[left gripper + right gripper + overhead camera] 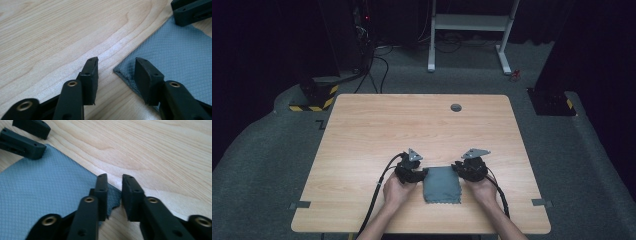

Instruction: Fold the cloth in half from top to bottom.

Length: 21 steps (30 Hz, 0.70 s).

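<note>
Matt textured grey cloth [175, 60], smooth wood table [62, 32]

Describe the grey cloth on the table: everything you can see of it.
The grey cloth is a small rectangle of fabric with a fine diamond-grid weave and pinked, zigzag edges. It lies flat near the front edge of the wooden table, between the two hands. The left gripper stands open astride its far-left corner, and the right gripper, jaws narrowly apart, straddles its far-right corner. Neither corner looks lifted.
</note>
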Available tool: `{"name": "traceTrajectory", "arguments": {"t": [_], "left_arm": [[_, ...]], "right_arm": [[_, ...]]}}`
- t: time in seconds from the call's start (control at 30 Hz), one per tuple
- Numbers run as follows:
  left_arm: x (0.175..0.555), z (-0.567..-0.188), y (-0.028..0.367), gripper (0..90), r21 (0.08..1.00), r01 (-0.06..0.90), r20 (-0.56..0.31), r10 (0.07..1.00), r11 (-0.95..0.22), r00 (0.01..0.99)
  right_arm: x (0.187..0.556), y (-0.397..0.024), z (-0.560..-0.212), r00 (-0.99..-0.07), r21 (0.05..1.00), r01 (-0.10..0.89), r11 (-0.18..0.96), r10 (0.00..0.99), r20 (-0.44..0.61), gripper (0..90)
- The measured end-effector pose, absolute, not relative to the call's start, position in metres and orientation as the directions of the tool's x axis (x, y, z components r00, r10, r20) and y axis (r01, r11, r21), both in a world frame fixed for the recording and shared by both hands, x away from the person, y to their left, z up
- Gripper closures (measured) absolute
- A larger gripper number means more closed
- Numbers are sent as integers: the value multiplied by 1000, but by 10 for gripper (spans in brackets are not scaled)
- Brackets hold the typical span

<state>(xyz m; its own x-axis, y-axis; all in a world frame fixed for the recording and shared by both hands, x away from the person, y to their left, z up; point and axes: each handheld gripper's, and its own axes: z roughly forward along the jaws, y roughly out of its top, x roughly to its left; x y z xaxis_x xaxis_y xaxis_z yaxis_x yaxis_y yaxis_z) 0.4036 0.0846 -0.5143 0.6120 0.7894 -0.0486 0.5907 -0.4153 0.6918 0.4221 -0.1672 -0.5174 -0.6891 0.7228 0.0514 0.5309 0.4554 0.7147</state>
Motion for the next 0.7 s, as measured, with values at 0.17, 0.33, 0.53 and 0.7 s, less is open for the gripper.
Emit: {"name": "traceTrajectory", "arguments": {"t": [0.17,0.33,0.53,0.7], "left_arm": [[409,-511,81,492,664,605,-37,788,-440,614],[409,-510,80,562,664,591,-32,772,-458,635],[411,-510,78,711,659,602,-79,755,-450,651],[415,-511,82,842,654,626,-149,739,-424,657]], "right_arm": [[427,-171,-517,-696,701,537,470,716,53,676],[430,-170,-515,-715,684,542,488,696,70,750],[432,-169,-514,-740,676,530,512,668,75,867],[431,-168,-513,-744,676,522,520,666,63,884]]}}
